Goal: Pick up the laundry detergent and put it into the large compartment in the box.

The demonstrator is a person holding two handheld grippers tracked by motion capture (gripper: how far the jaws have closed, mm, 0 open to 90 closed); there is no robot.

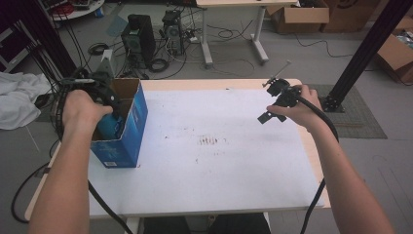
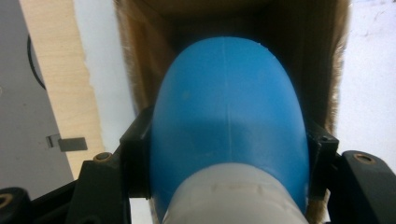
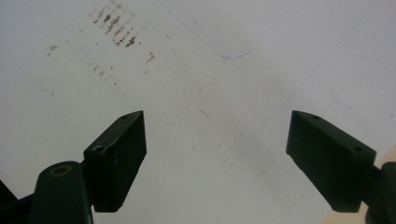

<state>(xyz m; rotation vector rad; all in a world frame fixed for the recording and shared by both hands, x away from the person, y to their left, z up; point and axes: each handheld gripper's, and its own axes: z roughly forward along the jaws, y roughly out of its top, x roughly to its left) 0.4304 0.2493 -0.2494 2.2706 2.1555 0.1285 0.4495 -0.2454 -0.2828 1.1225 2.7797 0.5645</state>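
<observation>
1. The left gripper is clamping a blue rounded object, its jaws pressing both sides, at the open top of the blue carton.
2. The carton is standing upright near the table's left edge, and the object is sitting partly inside it.
3. The right gripper is hovering with jaws spread wide and empty near the right edge.
4. Judging progress: the object is neither fully in nor out; which way it is going cannot be told.
5. White marks on the carton are too small to read.
</observation>
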